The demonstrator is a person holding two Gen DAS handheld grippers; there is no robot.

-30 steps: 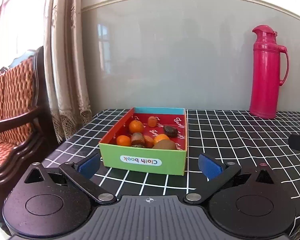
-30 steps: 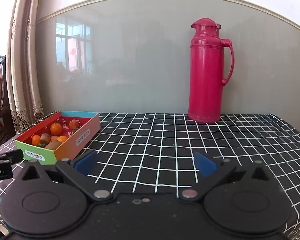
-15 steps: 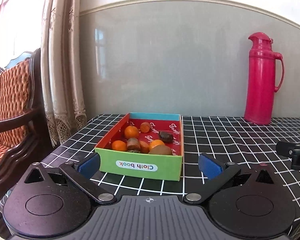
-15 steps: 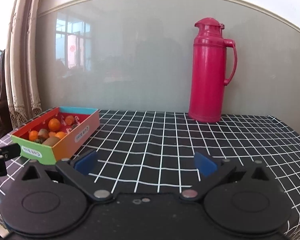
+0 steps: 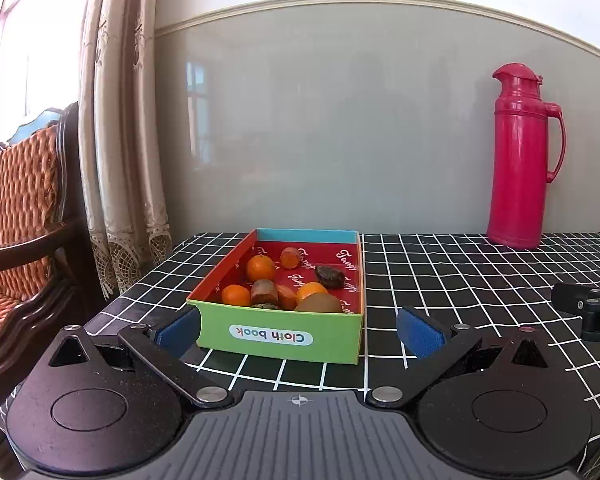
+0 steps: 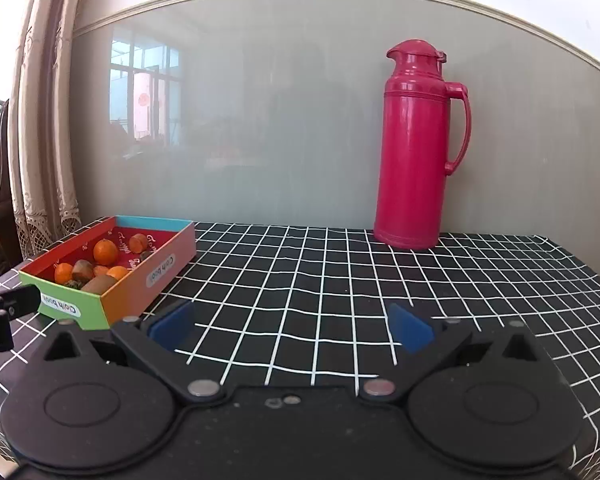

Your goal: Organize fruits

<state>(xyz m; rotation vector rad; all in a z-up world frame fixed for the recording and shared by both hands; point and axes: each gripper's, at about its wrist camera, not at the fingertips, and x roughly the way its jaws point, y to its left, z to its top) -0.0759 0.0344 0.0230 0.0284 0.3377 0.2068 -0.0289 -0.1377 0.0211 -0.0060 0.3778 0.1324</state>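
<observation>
A shallow box with a green front labelled "Cloth book" and a red inside sits on the checked tablecloth. It holds several fruits: oranges, a brown kiwi and a dark piece. My left gripper is open just in front of the box, its blue pads level with the box's front corners. In the right wrist view the same box lies at the far left, and my right gripper stands open over bare cloth with nothing between its fingers.
A tall pink thermos stands at the back by the grey wall. The black tablecloth with white grid covers the table. A wooden chair with orange cushions and a curtain stand left of the table.
Both views have shifted slightly: the left gripper has drawn back and levelled, so the box looks a little farther and lower. Both grippers stay open.
</observation>
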